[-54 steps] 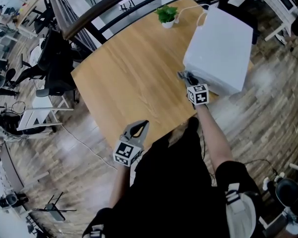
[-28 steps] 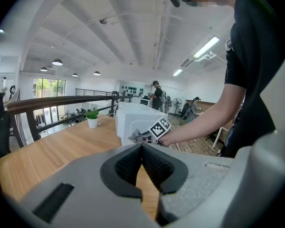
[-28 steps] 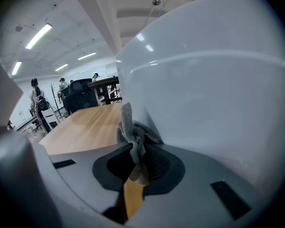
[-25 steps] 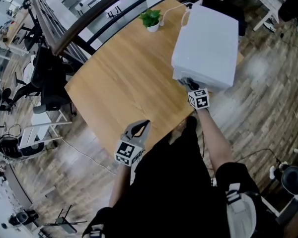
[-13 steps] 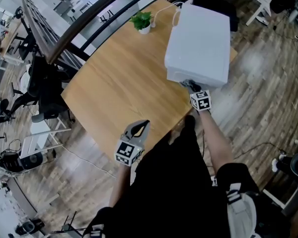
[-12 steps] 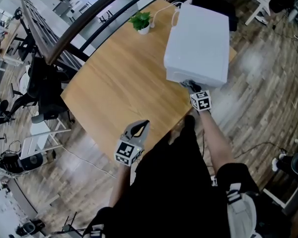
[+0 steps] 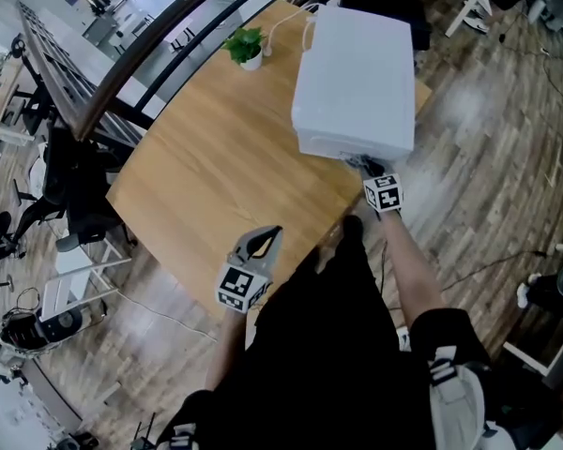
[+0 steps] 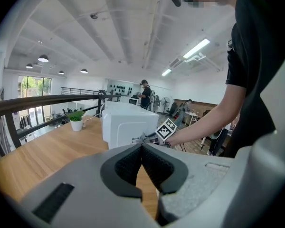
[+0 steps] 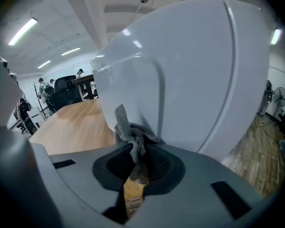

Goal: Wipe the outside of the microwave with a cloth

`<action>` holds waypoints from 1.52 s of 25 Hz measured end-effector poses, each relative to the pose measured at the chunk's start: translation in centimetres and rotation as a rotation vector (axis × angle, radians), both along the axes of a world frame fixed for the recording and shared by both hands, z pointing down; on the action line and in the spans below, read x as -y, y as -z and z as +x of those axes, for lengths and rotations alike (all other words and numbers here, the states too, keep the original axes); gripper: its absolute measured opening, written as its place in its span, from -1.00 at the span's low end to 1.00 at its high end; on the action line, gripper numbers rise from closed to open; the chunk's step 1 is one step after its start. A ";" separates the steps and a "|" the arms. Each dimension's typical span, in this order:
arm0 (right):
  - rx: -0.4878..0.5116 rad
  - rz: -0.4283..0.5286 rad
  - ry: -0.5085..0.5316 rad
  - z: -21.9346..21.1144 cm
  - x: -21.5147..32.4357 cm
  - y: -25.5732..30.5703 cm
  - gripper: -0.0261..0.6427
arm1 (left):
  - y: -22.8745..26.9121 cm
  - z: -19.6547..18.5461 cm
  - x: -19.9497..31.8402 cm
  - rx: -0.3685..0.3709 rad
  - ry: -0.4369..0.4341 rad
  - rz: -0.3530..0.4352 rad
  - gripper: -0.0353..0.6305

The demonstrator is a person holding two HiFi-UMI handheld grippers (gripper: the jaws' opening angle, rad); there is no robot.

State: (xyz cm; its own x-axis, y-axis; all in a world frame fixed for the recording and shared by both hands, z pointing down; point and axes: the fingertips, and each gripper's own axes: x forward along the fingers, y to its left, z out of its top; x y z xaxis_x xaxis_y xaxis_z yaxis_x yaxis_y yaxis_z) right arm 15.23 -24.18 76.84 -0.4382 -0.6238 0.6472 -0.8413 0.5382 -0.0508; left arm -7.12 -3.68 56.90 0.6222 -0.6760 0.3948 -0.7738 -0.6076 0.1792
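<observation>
scene: a white microwave (image 7: 357, 73) stands at the far right end of a wooden table (image 7: 206, 176). a small potted plant (image 7: 245, 45) stands on the table just left of the microwave's far corner. a white cable (image 7: 283, 24) runs from the back of the microwave past the plant. a dark railing (image 7: 122, 73) runs along the far side of the table. the floor (image 7: 488, 129) is wood plank.

right gripper (image 7: 367, 166): located at the near face of the microwave, toward its right end, with the arm stretched forward. in the right gripper view the jaws are clamped on a grey cloth (image 9: 131, 133). the cloth bunches up above the jaw tips and lies against the white wall of the microwave, low down near its bottom edge. the marker cube sits just behind the jaws, toward the person.

left gripper (image 7: 268, 238): held low, close to the person's body, at the near edge of the table and well apart from the microwave. in the left gripper view the jaws are closed together with nothing between them. the same view shows the microwave's side, the plant to its left and the right gripper at its near face.
</observation>
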 end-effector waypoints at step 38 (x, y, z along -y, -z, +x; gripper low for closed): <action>-0.114 -0.068 -0.099 9.8 -0.3 -3.3 -0.81 | -0.3 2.4 1.6 0.015 -0.014 -0.008 -0.90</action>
